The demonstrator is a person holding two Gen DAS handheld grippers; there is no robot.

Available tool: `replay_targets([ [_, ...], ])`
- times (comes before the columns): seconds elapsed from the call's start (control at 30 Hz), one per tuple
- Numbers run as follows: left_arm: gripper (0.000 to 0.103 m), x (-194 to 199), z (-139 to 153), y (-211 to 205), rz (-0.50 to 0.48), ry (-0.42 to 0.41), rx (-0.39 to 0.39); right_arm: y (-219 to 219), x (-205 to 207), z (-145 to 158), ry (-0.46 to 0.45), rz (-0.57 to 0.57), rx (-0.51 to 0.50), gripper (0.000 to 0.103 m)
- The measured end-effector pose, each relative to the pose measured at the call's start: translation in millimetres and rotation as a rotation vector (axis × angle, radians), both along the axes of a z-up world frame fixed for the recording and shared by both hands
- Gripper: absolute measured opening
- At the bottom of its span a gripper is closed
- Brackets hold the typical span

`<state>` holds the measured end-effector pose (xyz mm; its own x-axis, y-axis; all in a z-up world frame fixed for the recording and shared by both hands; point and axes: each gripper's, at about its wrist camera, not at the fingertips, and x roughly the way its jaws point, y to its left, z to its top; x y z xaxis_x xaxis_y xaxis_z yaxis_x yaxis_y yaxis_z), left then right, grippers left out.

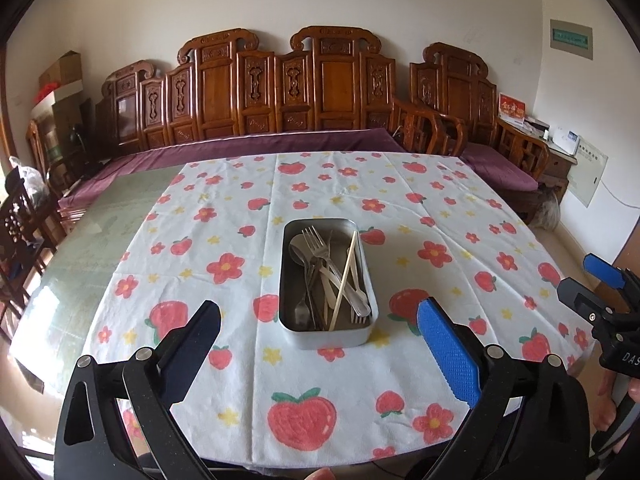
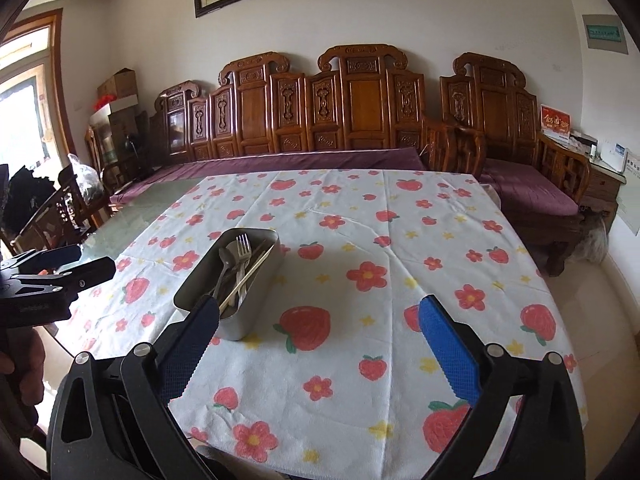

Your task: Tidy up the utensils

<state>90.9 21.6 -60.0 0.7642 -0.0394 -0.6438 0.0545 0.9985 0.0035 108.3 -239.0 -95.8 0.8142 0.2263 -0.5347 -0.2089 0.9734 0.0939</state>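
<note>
A: How do the tongs stand?

B: The left gripper [image 1: 320, 344] is spread wide, nothing between its blue pads, hanging over the table's near edge. The right gripper [image 2: 320, 340] gapes just as wide and empty, toward the near right corner.

A: Touching anything?

B: No. Both are clear of the cloth.

A: And the utensils?

B: Forks, a spoon and chopsticks [image 1: 345, 278] lie heaped in the metal tin [image 1: 329, 336], mid-table on the strawberry tablecloth [image 1: 440, 216], nearer the near edge.
</note>
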Motion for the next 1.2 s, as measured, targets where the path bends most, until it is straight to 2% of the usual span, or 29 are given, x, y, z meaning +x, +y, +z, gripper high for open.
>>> replay_targets([
  [0.5, 0.095, -54.7, 82.4, -11.2, -0.009, -0.174, -0.007, -3.4, -51.3, 84.2, -0.188, -0.008, 0.005, 0.100],
  [0.8, 0.095, -68.8, 96.0, -16.4, -0.002, -0.227, 0.016, -9.6, -61.8, 99.1, -0.217, -0.016, 0.017, 0.100],
  [1.2, 0.095, -71.8, 96.5, -16.1, 0.004, -0.235, 0.002, -9.3, -64.3, 100.1, -0.221, -0.020, 0.018, 0.100],
])
